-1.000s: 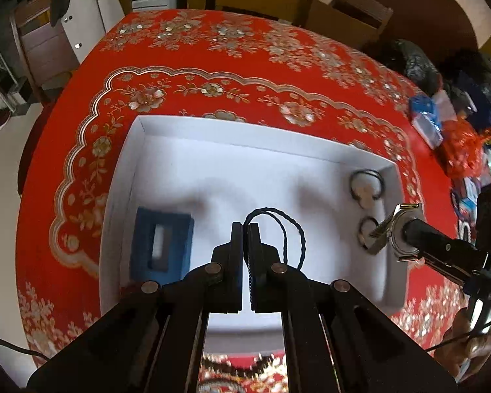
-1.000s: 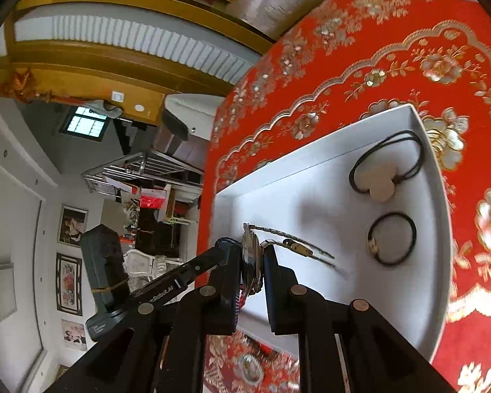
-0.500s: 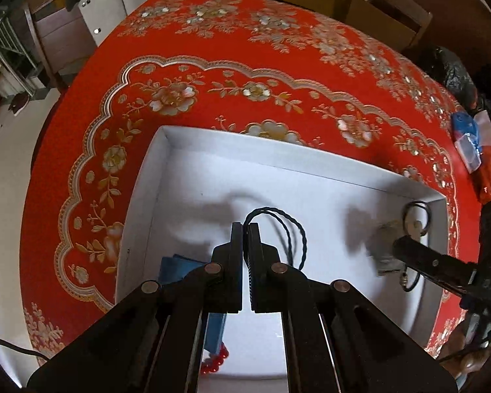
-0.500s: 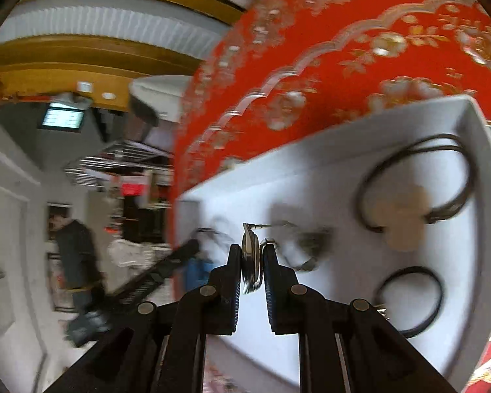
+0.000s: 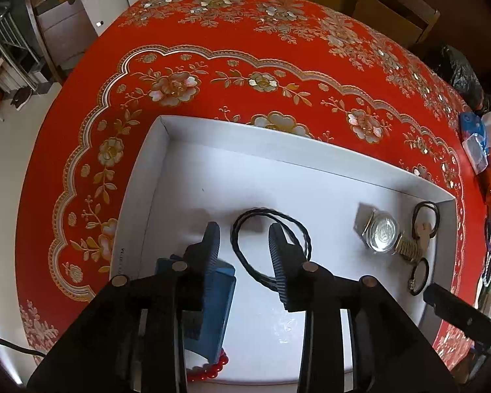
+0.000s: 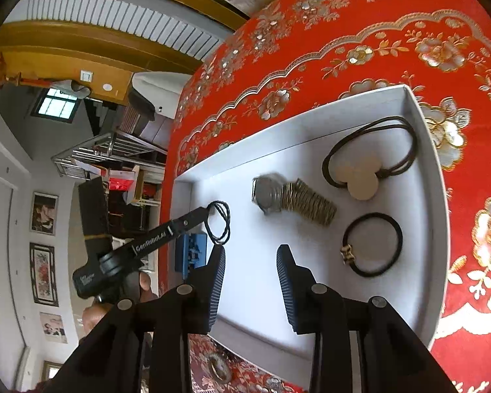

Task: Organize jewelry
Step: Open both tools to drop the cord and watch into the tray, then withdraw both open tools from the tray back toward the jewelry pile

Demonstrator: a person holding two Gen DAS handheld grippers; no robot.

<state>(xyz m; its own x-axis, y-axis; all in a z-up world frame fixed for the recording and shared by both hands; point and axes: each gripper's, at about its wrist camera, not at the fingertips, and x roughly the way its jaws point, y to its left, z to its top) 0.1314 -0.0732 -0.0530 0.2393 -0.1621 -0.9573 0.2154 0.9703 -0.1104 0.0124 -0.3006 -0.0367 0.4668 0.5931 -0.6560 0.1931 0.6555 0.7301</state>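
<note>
A white tray lies on the red tablecloth. My left gripper is open above a black twisted cord that lies on the tray floor between its fingers. My right gripper is open and empty above the tray. A silver watch with a gold band lies in the tray ahead of it, also in the left wrist view. A black hair tie with a cream charm and a plain black tie lie at the tray's right end. The cord also shows in the right wrist view.
A blue box and a red bead bracelet sit at the tray's near left corner, partly under my left fingers. Bags and packets crowd the table's right edge. Wooden chairs stand behind the table.
Both grippers have opened. The left let go of the black cord, which now lies in the tray. The right let go of the watch, which now lies beside the hair ties.
</note>
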